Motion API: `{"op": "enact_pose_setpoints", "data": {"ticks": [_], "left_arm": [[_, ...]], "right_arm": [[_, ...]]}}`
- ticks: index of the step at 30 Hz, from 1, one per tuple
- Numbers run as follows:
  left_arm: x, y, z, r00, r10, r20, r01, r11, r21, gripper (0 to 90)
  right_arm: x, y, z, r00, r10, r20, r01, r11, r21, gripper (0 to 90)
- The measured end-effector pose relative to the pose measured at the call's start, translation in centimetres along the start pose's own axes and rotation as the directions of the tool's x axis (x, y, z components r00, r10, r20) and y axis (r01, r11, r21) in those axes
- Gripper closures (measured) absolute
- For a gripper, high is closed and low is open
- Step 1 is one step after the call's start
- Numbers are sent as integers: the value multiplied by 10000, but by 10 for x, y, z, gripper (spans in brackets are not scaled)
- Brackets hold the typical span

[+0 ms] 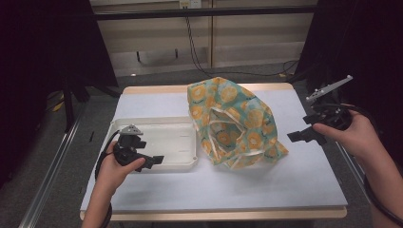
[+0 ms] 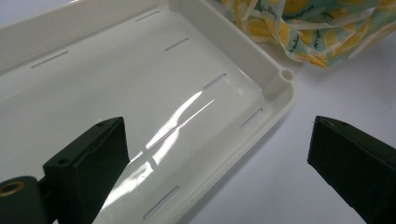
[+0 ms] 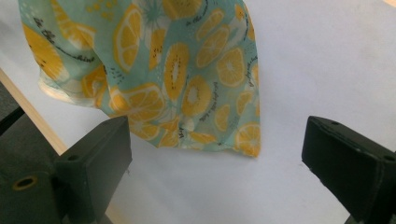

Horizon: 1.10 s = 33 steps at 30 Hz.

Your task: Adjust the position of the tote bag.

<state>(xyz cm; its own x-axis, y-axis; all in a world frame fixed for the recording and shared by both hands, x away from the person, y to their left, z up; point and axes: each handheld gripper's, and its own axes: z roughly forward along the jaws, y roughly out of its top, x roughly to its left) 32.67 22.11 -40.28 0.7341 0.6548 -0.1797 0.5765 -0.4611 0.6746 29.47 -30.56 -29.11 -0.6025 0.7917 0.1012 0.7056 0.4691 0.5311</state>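
Both forearms are entering from the near edge of the table (image 1: 285, 190) in the high view. Left gripper (image 1: 151, 160) is hovering over the near right part of the white plastic tray (image 1: 176, 137), its jaws standing wide apart with nothing between them; in the left gripper view one jaw is sitting over the tray floor and the other over the bare table beyond the rim. Right gripper (image 1: 304, 135) is hanging just beside the right side of the lemon-print fabric bag (image 1: 237, 121), jaws likewise spread and empty, pointing at the bag's lower hem (image 3: 233, 144).

Location: the bag is standing slumped at mid-table, just right of the tray, its mouth gaping toward the person.

Probable hazards:
- Soft fabric is likely to bunch or slide if one jaw is pushing it before the other is closing, yielding a thin, slipping pinch.
- Gripping only one layer could collapse the mouth shut.
- The light tray may skate or tip if the left jaw is catching its rim.
- Pulling the bag leftward could drag it against the tray.
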Motion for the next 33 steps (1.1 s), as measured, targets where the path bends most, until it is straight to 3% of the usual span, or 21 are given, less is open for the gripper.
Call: {"op": "enact_pose_setpoints", "data": {"ticks": [2,6,8,9,11,33], "left_arm": [[0,0,0,10000,-34,25,34,10000,61,49],[0,0,1,10000,-6,28,6,9999,126,49],[0,0,2,10000,10,-1,-10,10000,63,49],[-1,0,3,10000,-29,-5,29,9999,100,49],[-1,0,3,10000,-38,4,38,9999,96,49],[0,-1,3,10000,-50,16,50,9999,94,49]], "right_arm": [[0,2,-1,10000,55,-44,-54,10000,71,82],[-1,10,-2,9999,114,33,-116,9970,767,82],[-3,16,-2,9998,179,13,-179,9896,1427,83],[-3,16,-2,9998,179,13,-179,9896,1427,83],[-4,22,-3,9997,227,97,-242,9797,1989,83],[1,74,-20,9992,-262,299,163,9559,2933,83]]}}
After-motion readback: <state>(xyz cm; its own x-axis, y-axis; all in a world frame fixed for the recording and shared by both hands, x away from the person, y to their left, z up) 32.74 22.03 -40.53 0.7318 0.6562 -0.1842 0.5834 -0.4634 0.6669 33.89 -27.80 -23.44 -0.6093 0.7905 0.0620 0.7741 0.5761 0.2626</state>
